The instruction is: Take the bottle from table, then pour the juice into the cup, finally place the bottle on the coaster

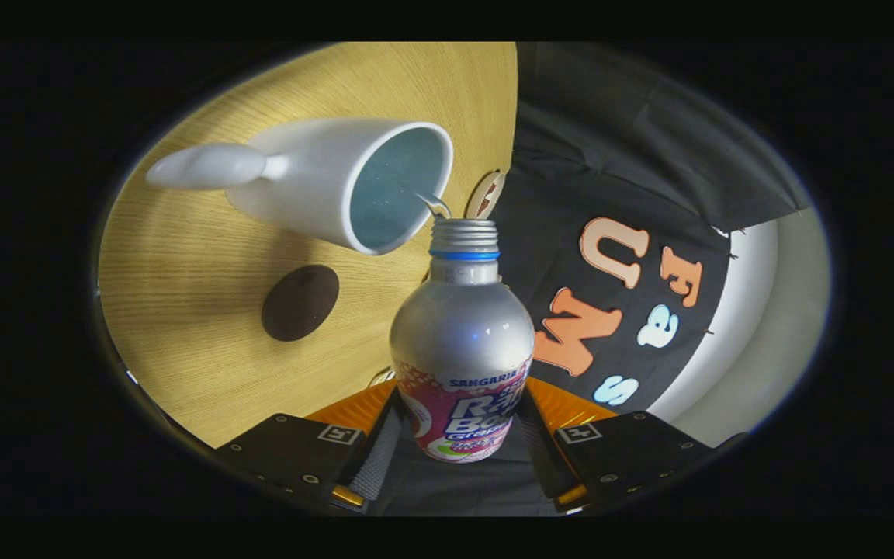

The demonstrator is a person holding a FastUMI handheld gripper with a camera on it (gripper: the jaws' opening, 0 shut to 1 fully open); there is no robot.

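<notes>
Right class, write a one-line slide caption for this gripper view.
Hand-held gripper shut on silver bottle, tilted, pouring a thin stream into the white cup beside a dark coaster.

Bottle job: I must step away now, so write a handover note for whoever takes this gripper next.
Gripper: shut on the bottle, a finger on each side of its lower body.
Bottle: uncapped, tipped, its mouth at the rim of the cup; a thin stream runs into the cup.
Coaster: dark round disc on the table, beside the cup, bare.
Done: bottle picked up, pouring under way.
Left: finish pouring, stand the bottle on the coaster.
</notes>
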